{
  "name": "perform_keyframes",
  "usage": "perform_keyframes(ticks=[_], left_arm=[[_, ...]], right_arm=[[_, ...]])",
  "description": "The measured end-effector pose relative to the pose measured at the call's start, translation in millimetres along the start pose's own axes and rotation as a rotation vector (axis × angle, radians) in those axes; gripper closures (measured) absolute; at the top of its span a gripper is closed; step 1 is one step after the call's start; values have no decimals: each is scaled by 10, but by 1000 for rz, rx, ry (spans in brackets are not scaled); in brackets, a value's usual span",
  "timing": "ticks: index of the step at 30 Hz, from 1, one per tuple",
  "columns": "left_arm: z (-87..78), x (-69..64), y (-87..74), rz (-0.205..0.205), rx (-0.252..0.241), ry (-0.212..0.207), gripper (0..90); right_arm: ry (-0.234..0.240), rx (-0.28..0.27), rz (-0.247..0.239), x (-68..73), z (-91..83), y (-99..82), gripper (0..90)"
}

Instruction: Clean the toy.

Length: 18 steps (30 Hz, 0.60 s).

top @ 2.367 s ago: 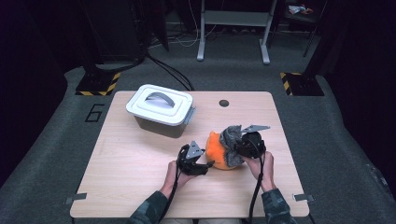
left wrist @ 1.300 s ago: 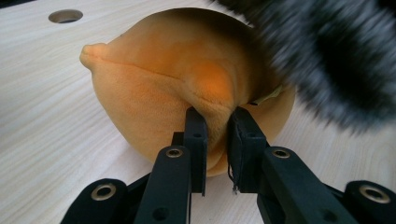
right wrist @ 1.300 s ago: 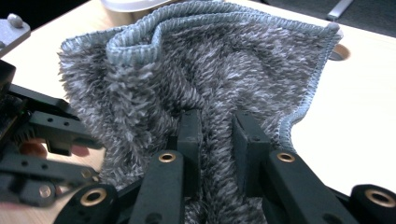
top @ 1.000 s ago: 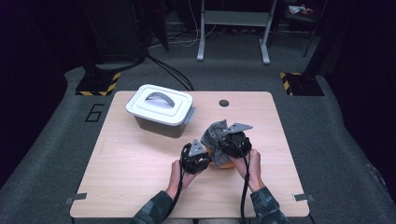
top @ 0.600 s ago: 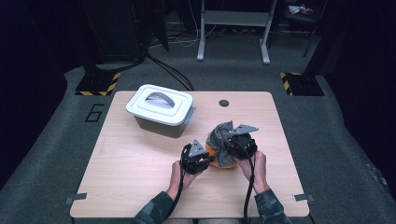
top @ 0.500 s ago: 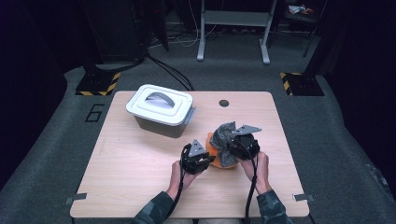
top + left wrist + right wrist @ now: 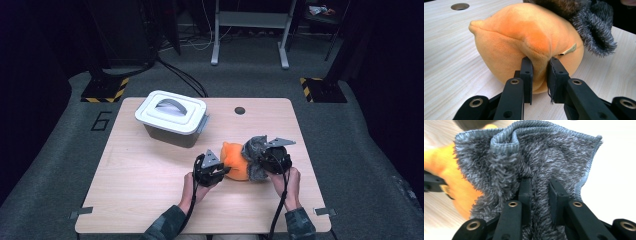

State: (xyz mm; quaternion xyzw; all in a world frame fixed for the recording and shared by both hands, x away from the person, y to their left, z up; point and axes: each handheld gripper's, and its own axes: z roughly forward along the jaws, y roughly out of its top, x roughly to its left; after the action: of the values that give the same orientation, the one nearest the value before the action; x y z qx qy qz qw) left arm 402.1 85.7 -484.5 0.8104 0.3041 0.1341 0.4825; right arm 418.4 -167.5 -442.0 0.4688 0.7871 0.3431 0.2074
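An orange plush toy (image 7: 237,161) (image 7: 524,37) (image 7: 454,187) lies on the wooden table (image 7: 130,185), right of centre. My left gripper (image 7: 216,170) (image 7: 539,75) is shut on a fold of its orange fabric at the near side. A grey fuzzy cloth (image 7: 254,152) (image 7: 589,25) (image 7: 534,155) rests against the toy's right side. My right gripper (image 7: 262,161) (image 7: 539,195) is shut on a bunch of this cloth, and the cloth hangs over its jaws.
A grey box with a white lid and handle (image 7: 172,116) stands at the back left of the table. A small round hole (image 7: 239,110) sits near the table's far edge. Dark floor with cables and stand legs (image 7: 250,30) lies beyond.
My right gripper has carried the grey cloth to the right, off the top of the orange toy, so more of the toy is uncovered. The left gripper has stayed put.
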Motion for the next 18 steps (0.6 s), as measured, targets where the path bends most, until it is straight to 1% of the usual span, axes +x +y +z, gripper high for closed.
perform_keyframes(ticks=[6, 7, 8, 9, 11, 12, 14, 16, 18], left_arm=[[3, -6, 0, 0, -4, 3, 755], [3, -5, 0, 0, -4, 3, 755], [3, -6, 0, 0, -5, 3, 754], [3, -6, 0, 1, -5, 3, 755], [4, -12, 0, 0, -8, 6, 754], [5, -14, 0, 0, -9, 6, 754], [7, -18, 1, 0, -13, 8, 754], [8, -19, 2, 3, -15, 11, 753], [7, -18, 4, 6, -16, 12, 753]], right_arm=[[-3, 18, 51, -113, 34, -101, 741], [-5, 21, 51, -137, 46, -120, 742], [-3, 25, 69, -144, 57, -137, 742], [-5, 27, 65, -164, 70, -157, 742], [-10, 29, 75, -189, 95, -186, 742], [-10, 34, 94, -192, 106, -201, 742], [-11, 40, 97, -218, 136, -234, 742], [-14, 57, 117, -236, 170, -271, 742], [-14, 65, 119, -263, 194, -299, 742]])
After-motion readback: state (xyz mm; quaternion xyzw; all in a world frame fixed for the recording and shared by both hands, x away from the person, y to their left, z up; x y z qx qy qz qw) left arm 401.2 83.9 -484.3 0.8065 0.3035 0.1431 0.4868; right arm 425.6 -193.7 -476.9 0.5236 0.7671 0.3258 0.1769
